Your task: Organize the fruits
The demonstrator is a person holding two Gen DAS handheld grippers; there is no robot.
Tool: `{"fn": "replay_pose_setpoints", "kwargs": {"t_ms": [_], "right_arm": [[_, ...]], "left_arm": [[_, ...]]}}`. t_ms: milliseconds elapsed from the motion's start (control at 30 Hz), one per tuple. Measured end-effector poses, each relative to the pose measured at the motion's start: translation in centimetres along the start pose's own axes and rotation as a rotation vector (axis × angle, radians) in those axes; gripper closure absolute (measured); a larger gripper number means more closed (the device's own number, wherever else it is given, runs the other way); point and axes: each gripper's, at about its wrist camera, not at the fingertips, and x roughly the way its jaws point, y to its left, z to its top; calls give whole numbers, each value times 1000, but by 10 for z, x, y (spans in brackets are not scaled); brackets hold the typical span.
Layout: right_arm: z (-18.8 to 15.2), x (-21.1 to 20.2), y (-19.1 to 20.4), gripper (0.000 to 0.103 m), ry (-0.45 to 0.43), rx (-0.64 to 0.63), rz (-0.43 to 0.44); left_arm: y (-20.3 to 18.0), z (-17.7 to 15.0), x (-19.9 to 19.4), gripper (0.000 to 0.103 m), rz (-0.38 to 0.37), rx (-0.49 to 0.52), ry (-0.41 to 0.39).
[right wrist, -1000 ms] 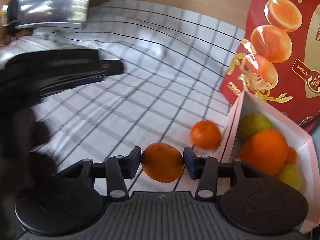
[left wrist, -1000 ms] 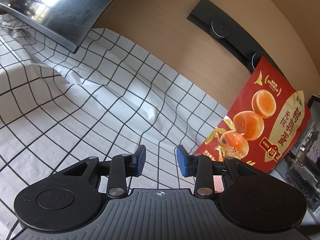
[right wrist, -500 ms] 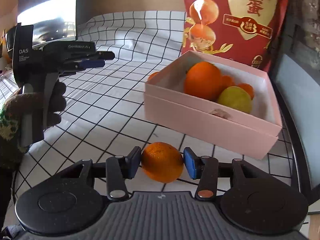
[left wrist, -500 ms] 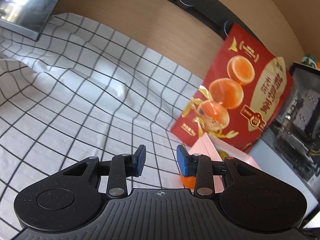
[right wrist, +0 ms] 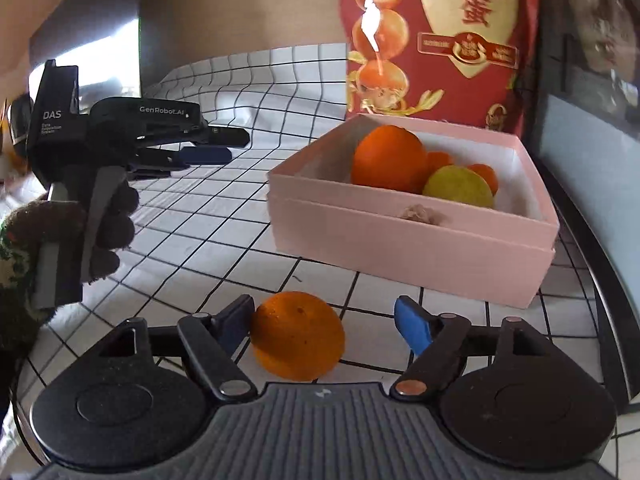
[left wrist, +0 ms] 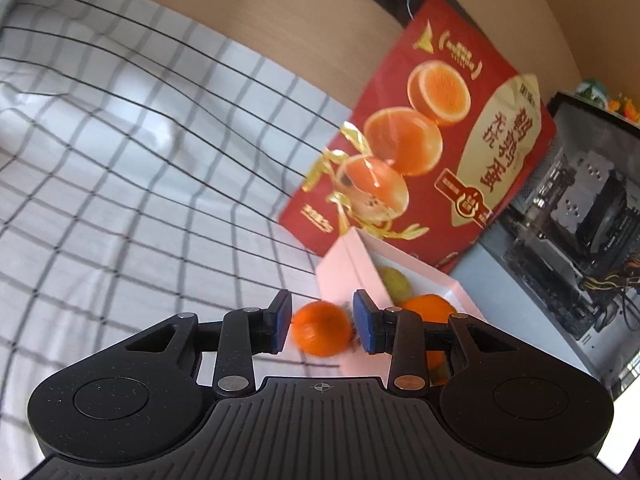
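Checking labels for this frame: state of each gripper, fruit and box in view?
Right gripper: jaws opening, right pad clear of the orange between them.
Orange: on the checked cloth, outside the box.
Left gripper: narrow gap, holding nothing; small orange lies on the cloth beyond its pads.
Pink box: open, lidless, holding several fruits.
Red bag: upright behind the box.

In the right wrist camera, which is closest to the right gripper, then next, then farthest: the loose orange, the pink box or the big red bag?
1. The loose orange: between the opening fingers of the right gripper, touching the left one.
2. The pink box: ahead, slightly right, holding fruit.
3. The big red bag: standing behind the box.
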Motion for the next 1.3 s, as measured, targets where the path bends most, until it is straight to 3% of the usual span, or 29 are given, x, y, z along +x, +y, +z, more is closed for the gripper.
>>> {"fn": "replay_pose_setpoints", "kwargs": {"t_ms": [100,267,367,500,567,700,833,933,1033,1100,1233,1300], "right_arm": [[1,5,-1,24,32,8,25],[-2,0,0,24,1,15,4],[-3,-4,-1,24,-26,24,-7],[-1,0,-2,23,-5,26,13],[-2,1,-2,23,6,31,21],[-1,2,-3,21,6,37,18],[0,7,-2,18,35,30,7],[-1,5,-1,17,23,29,-4],[-1,6,-2,17,24,30,-1],[0,8,-3,17,34,32,7],[-1,8,-4,17,38,42,16],[-1,7,-4,17,34,41,14]], "left_arm": [[-11,16,28,65,18,2,48],[-17,21,74,65,200,97,157],[-17,20,72,65,178,138,169],[-17,15,40,70,91,213,201],[-12,11,16,70,42,181,225],[-14,-1,-29,70,11,155,154],[-26,-14,-34,70,-28,176,167],[-41,-30,-30,69,-48,256,211],[-51,-44,-25,69,7,337,215],[-55,-44,-23,69,80,375,160],[-48,-22,-21,69,44,271,102],[-52,-16,-12,69,65,312,111]]}}
